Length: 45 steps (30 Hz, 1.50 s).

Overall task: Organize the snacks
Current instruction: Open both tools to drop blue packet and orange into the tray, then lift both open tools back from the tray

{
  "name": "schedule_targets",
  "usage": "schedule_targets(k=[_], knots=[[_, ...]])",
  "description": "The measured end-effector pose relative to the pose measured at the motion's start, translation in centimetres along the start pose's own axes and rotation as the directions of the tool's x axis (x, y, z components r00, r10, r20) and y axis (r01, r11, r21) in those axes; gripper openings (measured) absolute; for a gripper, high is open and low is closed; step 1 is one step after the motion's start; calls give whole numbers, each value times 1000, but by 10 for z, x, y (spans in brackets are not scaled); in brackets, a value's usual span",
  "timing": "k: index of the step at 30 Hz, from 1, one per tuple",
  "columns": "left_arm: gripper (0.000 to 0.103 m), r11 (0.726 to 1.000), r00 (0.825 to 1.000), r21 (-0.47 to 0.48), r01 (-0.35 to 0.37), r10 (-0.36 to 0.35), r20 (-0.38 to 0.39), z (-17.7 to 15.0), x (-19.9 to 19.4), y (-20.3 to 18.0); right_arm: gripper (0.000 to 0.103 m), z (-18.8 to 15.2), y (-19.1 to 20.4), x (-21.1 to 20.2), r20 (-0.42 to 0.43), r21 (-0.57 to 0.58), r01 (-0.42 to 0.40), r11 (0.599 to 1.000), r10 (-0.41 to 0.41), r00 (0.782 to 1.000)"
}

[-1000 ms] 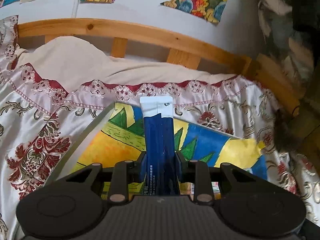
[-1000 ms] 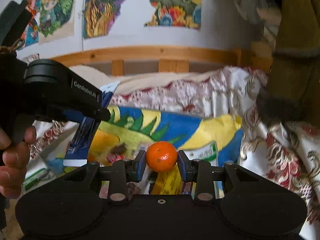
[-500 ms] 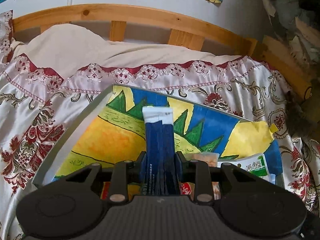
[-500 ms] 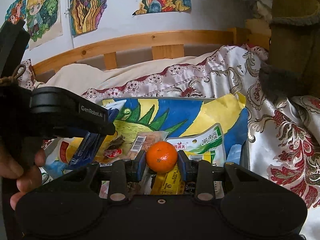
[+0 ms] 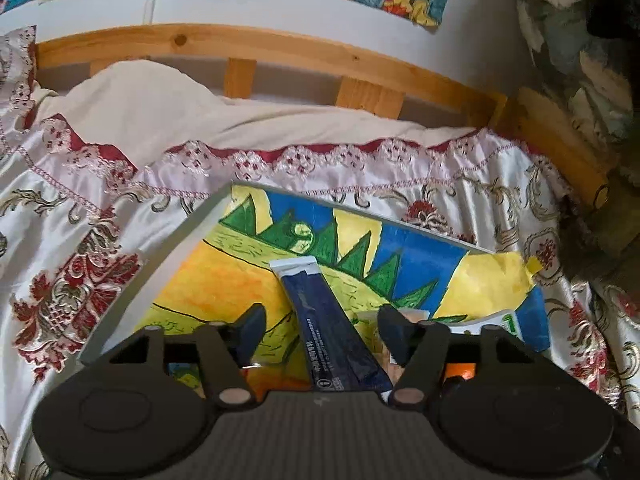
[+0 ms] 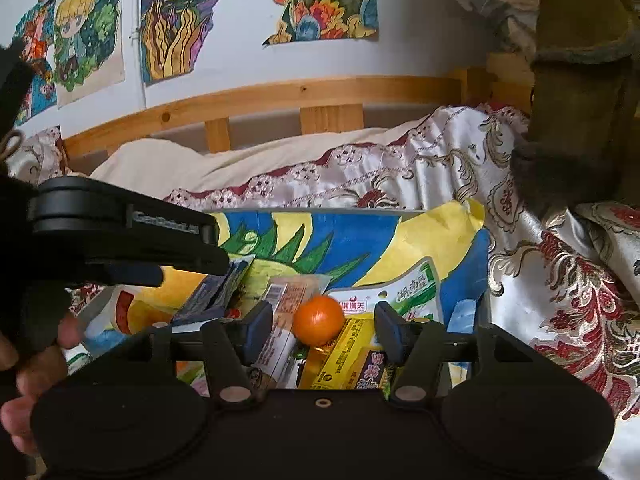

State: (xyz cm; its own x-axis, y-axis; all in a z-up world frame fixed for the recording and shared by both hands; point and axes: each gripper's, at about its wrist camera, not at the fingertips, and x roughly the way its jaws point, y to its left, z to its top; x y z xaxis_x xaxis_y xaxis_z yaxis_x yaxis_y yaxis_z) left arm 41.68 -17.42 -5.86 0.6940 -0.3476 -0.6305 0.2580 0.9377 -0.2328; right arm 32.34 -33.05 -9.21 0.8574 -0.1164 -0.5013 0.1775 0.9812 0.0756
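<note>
A grey box (image 5: 168,264) lined with a bright drawing lies on the bed, its rim (image 6: 360,210) also in the right wrist view. The jaws of my left gripper (image 5: 323,334) are opening. A dark blue snack packet (image 5: 320,320) lies tilted between them inside the box, and the pads do not press it. The jaws of my right gripper (image 6: 323,332) are opening too. A small orange (image 6: 319,320) rests between them on the packets in the box, clear of both pads. The left gripper (image 6: 120,236) and a hand (image 6: 24,360) appear at the left of the right wrist view.
Inside the box lie a yellow packet (image 6: 348,352), a white-green pouch (image 6: 408,292) and a clear wrapped snack (image 6: 280,320). A floral satin bedspread (image 5: 80,280) surrounds the box. A wooden bed rail (image 5: 280,48) runs behind, and a hanging garment (image 6: 580,120) stands at the right.
Both grippers have opened. The blue packet has dropped and tipped toward the right finger. The orange has left the right pads and settled a little lower on the packets.
</note>
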Motion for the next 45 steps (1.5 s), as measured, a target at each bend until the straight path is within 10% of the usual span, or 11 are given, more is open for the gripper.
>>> schedule_targets(k=[16, 36, 45], knots=[[102, 994, 964, -96, -50, 73, 255, -3, -127, 33, 102, 29, -6, -95, 240, 31, -77, 997, 67, 968], [103, 976, 874, -94, -194, 216, 436, -84, -274, 67, 102, -2, 12, -235, 384, 34, -148, 988, 124, 915], [103, 975, 873, -58, -215, 219, 435, -127, -314, 68, 102, -31, 32, -278, 372, -43, -181, 983, 184, 910]])
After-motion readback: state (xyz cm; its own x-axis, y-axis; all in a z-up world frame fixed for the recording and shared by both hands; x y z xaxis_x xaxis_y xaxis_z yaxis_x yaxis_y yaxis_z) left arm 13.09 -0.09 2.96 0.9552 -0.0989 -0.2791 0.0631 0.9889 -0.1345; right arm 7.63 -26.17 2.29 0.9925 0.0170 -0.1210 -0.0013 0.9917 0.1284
